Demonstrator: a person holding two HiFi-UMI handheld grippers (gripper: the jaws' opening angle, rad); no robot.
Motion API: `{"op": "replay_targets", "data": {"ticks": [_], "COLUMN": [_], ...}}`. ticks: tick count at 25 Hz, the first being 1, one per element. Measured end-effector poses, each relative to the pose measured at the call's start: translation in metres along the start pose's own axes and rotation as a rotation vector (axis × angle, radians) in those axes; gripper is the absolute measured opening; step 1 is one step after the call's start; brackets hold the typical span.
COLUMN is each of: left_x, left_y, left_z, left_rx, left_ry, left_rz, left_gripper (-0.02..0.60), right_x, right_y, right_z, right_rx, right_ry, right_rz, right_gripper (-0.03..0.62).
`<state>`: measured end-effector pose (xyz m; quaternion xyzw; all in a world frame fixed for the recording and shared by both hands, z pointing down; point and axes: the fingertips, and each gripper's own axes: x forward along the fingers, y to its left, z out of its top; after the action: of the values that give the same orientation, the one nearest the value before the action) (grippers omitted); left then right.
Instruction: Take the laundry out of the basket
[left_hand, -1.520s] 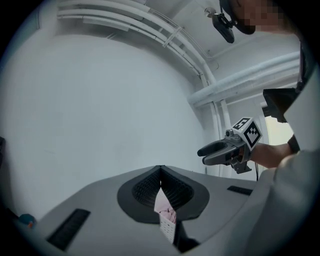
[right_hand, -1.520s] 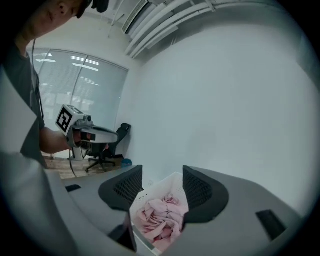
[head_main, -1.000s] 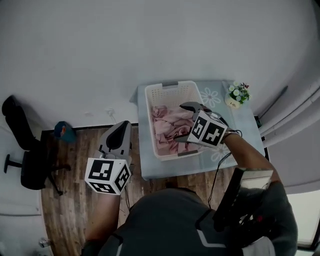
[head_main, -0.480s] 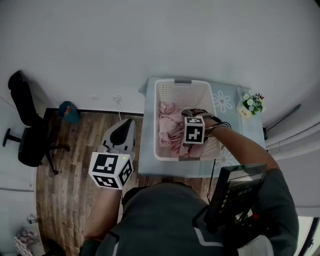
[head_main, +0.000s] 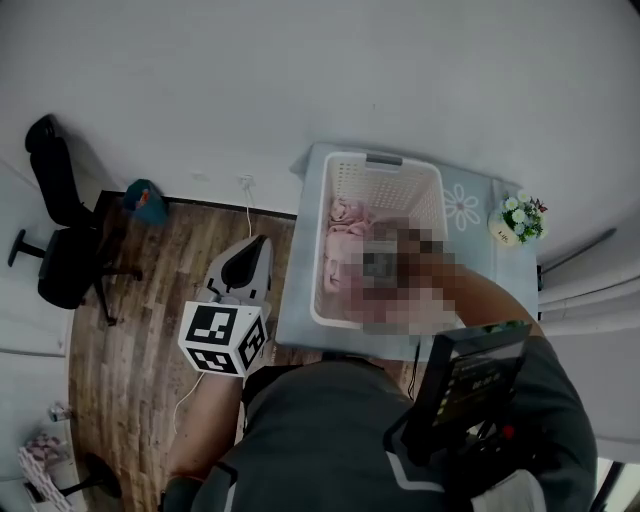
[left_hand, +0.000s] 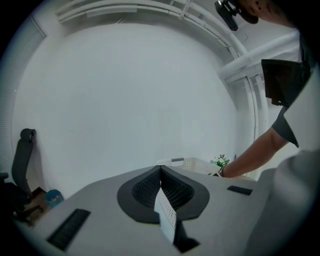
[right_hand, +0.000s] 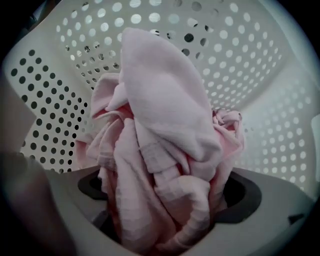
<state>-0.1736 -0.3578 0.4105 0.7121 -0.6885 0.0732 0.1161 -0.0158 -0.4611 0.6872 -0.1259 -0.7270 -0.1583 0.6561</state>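
A white perforated laundry basket (head_main: 383, 172) stands on a pale blue table and holds crumpled pink laundry (head_main: 345, 215). My right arm reaches into the basket; a blurred patch hides that gripper in the head view. In the right gripper view, my right gripper (right_hand: 165, 215) stands wide open low in the basket (right_hand: 250, 65). A heap of the pink laundry (right_hand: 160, 115) fills the gap between its jaws. My left gripper (head_main: 256, 245) hangs left of the table over the wood floor. It is shut with nothing in it (left_hand: 161, 172).
The table (head_main: 300, 300) stands against a white wall, and a small flower pot (head_main: 520, 215) sits at its right end. A black office chair (head_main: 60, 260) and a teal object (head_main: 147, 198) are on the floor at the left. The left gripper view shows the basket (left_hand: 187, 162) ahead.
My right gripper has sunk from above the laundry down into the basket. The left gripper has hardly moved.
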Motion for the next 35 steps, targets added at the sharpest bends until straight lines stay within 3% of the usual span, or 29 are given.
{"op": "replay_targets", "data": {"ticks": [7, 15, 22, 25, 29, 33, 35], "left_x": [0.009, 0.012, 0.012, 0.013, 0.01, 0.002, -0.001], "left_y": [0.005, 0.016, 0.018, 0.017, 0.025, 0.039, 0.043], "left_z": [-0.012, -0.018, -0.009, -0.005, 0.003, 0.01, 0.012], "left_rx": [-0.023, -0.047, -0.033, -0.027, -0.017, -0.018, -0.01], "left_ry": [0.035, 0.051, 0.031, 0.024, -0.001, -0.014, -0.009], "left_rz": [0.018, 0.043, 0.046, 0.035, 0.034, 0.038, 0.037], "left_gripper": [0.009, 0.009, 0.009, 0.009, 0.009, 0.009, 0.009], "right_x": [0.026, 0.031, 0.025, 0.021, 0.02, 0.009, 0.001], "right_y": [0.006, 0.006, 0.015, 0.017, 0.005, -0.036, -0.05], "right_z": [0.011, 0.019, 0.024, 0.024, 0.021, 0.015, 0.012], "right_rx": [-0.017, -0.019, 0.013, 0.064, 0.182, 0.386, 0.437], "right_ry": [-0.006, 0.006, -0.021, -0.036, -0.057, -0.115, -0.132], "right_rz": [0.084, 0.079, 0.056, 0.027, -0.001, -0.062, -0.087], "right_gripper": [0.578, 0.574, 0.463, 0.401, 0.388, 0.364, 0.344]}}
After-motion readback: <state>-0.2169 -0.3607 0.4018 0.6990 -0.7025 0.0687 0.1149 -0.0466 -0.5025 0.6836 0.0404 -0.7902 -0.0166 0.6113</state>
